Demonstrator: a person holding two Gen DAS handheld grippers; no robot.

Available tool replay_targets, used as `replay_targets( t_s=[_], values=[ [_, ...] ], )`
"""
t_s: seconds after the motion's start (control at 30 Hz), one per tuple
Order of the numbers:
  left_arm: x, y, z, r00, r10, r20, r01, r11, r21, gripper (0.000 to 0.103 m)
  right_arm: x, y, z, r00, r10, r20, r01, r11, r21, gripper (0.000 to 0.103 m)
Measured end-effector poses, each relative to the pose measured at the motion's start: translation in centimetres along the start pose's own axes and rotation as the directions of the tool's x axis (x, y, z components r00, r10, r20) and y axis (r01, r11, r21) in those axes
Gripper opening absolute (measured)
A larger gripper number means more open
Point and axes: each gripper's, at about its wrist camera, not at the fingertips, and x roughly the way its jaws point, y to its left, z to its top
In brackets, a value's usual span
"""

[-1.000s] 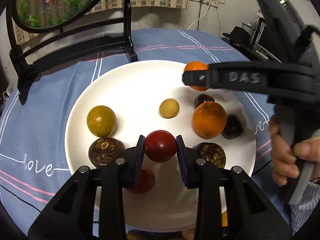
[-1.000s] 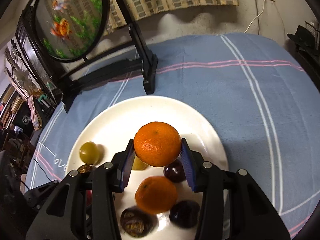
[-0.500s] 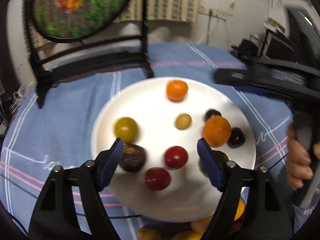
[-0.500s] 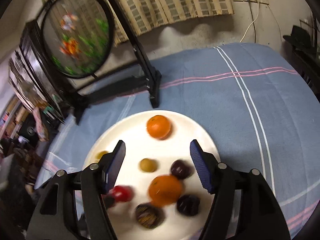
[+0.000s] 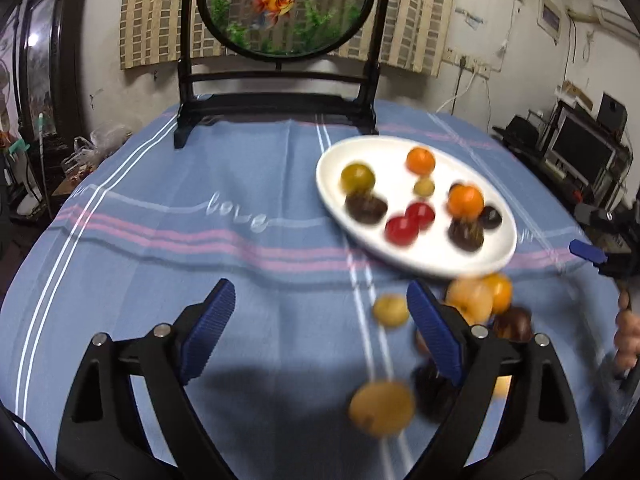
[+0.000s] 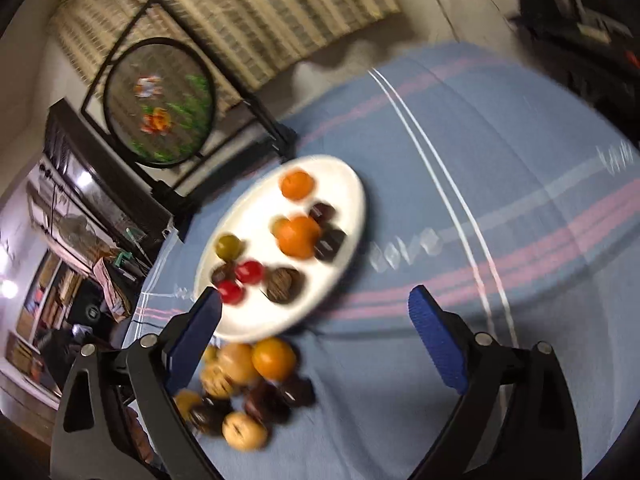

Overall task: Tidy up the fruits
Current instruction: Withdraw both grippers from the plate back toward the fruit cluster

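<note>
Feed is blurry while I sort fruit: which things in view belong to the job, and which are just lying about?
Job:
white plate with fruit
loose fruit pile on the cloth
left gripper, opening, nothing between
right gripper, opening, nothing between

Lying about:
goldfish screen
blue tablecloth

The left gripper has matte black, triangular cut-out arms with silver round screws at the joints and ribbed blue pads on its fingers. The right gripper is built the same: black frame, silver screws, blue textured pads. Both sets of jaws are opening, with nothing between them.
</note>
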Motion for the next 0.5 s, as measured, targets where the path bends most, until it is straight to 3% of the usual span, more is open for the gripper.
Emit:
replay_targets(
  t_s=[0.17, 0.5],
  values=[
    [-1.3, -1.1, -2.7, 1.000, 0.025, 0.010, -0.026, 0.995, 0.093, 0.089, 0.0, -1.9, -0.5, 0.999, 0.019, -0.036, -0.016, 0.997, 0.080, 0.095],
    [-1.1, -2.2, -4.1, 0.999, 0.004, -0.047, 0.004, 0.986, 0.165, 0.093, -0.7, -1.1, -0.4, 0.998, 0.051, -0.039, -0.049, 0.997, 0.062, 0.095]
  ],
)
